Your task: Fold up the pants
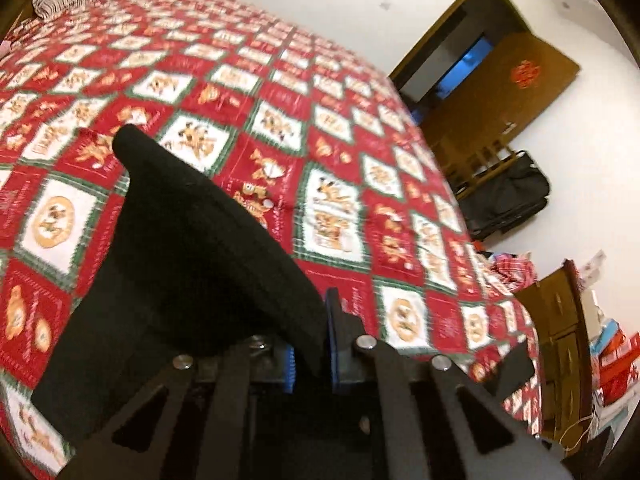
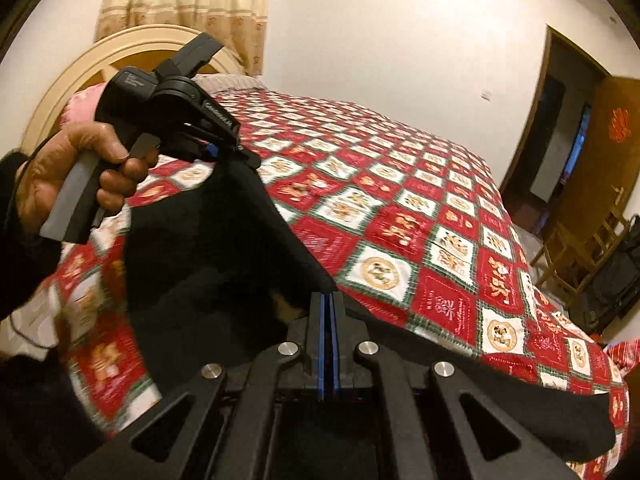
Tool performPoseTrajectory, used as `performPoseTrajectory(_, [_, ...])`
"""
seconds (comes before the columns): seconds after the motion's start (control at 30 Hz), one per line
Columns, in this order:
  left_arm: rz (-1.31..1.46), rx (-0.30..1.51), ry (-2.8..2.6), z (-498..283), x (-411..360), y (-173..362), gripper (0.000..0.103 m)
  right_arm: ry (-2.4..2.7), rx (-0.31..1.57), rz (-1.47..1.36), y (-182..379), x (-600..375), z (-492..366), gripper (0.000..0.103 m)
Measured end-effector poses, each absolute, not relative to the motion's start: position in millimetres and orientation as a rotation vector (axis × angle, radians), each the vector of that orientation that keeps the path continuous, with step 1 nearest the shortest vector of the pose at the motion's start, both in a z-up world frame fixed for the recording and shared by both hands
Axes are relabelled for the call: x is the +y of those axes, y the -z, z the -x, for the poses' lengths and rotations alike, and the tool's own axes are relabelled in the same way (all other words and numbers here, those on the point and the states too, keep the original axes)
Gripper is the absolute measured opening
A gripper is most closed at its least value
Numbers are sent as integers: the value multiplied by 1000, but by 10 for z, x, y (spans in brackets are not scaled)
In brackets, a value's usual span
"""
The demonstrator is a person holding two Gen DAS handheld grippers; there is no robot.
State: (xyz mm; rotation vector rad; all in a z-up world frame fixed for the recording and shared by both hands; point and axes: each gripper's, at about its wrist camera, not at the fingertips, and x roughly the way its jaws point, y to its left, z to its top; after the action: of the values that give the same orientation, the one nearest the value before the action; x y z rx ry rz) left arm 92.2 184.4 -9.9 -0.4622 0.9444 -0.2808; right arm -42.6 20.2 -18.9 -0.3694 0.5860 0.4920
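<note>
Presently catalogued, largest item first:

Bed: the quilted bedspread [image 2: 400, 216] in red, white and green squares covers the whole top. It serves as the folding surface. A cream headboard [image 2: 80, 64] stands at its far end.

Pants: black pants [image 2: 224, 264], lifted off the bed and hanging between the two claws. They sag in the middle and drape down over the bedspread.

Reason for hold: a pinch at two separated points on one edge probably keeps the cloth spread, so it can be laid down flat or doubled over.

Long axis, pants: the taut upper edge runs from the left claw, up and to the left in the right wrist view, down to the right claw at bottom centre. Whether this edge is waistband or leg hem cannot be told. A loose tail [image 2: 560, 412] trails past the right claw toward the bed's near edge.

Left claw: left claw [image 2: 216, 152], carried by a person's hand [image 2: 76, 176] on the grey grip. Its jaws are closed narrow on a bunched corner of the pants, which fills its own view as a dark fold [image 1: 192, 248].

Right claw: right claw [image 2: 329, 304], its blue pads pressed nearly together. The pants' edge runs into them, so it appears to be gripping thin cloth.

Stage, judged: lift and spread, with no fold laid yet.
</note>
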Motion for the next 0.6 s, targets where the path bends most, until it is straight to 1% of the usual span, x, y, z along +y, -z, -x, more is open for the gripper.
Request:
performPoseTrajectory(0.1, [445,906,285,-713,1910,29,12,-535,584,399,158,288,738,2])
performPoseTrajectory(0.23, [428,878,275,-377,2052,55,12,-594,625,433,295,434,1020,2])
performPoseTrajectory(0.6, [417,964,181,76,2258,664,12,-693,793,502,890,611,1208,2])
